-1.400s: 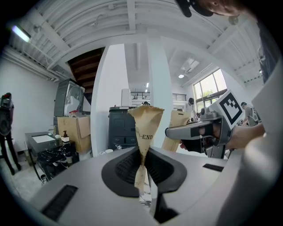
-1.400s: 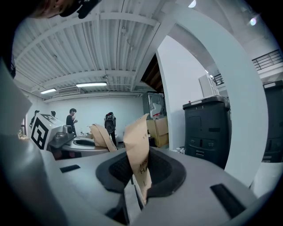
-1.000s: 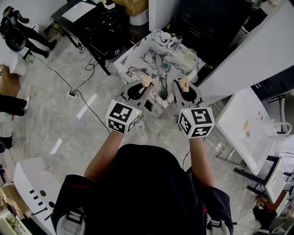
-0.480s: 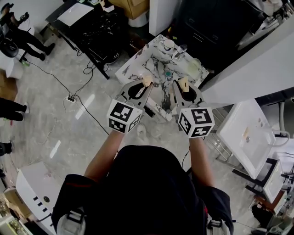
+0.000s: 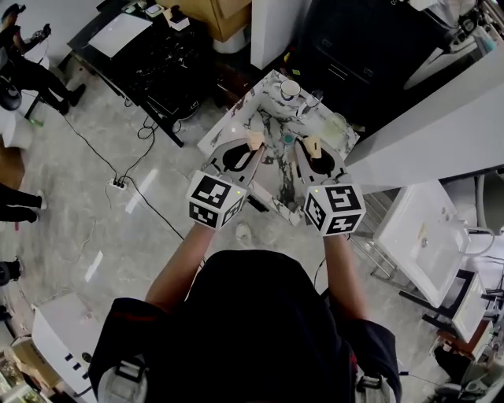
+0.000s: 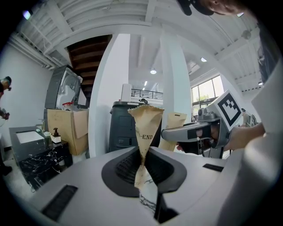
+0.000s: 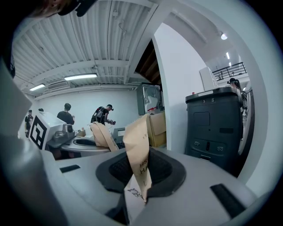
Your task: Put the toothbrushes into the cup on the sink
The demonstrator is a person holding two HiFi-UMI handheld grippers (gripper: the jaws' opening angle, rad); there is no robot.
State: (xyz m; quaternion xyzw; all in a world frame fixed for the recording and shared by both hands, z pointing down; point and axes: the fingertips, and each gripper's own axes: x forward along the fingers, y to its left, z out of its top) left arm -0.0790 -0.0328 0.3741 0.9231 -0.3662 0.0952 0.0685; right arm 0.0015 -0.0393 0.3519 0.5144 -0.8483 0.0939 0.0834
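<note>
Both of my grippers are held side by side in front of me. My left gripper is shut on a brown-paper toothbrush packet that stands up between its pads. The right gripper is likewise shut on a second brown-paper packet. In the head view both hang over the near part of the marble sink counter. A white cup stands at the counter's far side, apart from both grippers. In the left gripper view the right gripper shows alongside.
A black desk and a cardboard box stand beyond the counter on the left. A white table is at the right. Cables and a power strip lie on the floor. People stand at the far left. A dark cabinet rises ahead.
The sink counter has slid nearer and further under both grippers as the person moves towards it. Both grippers keep their packets and their spacing.
</note>
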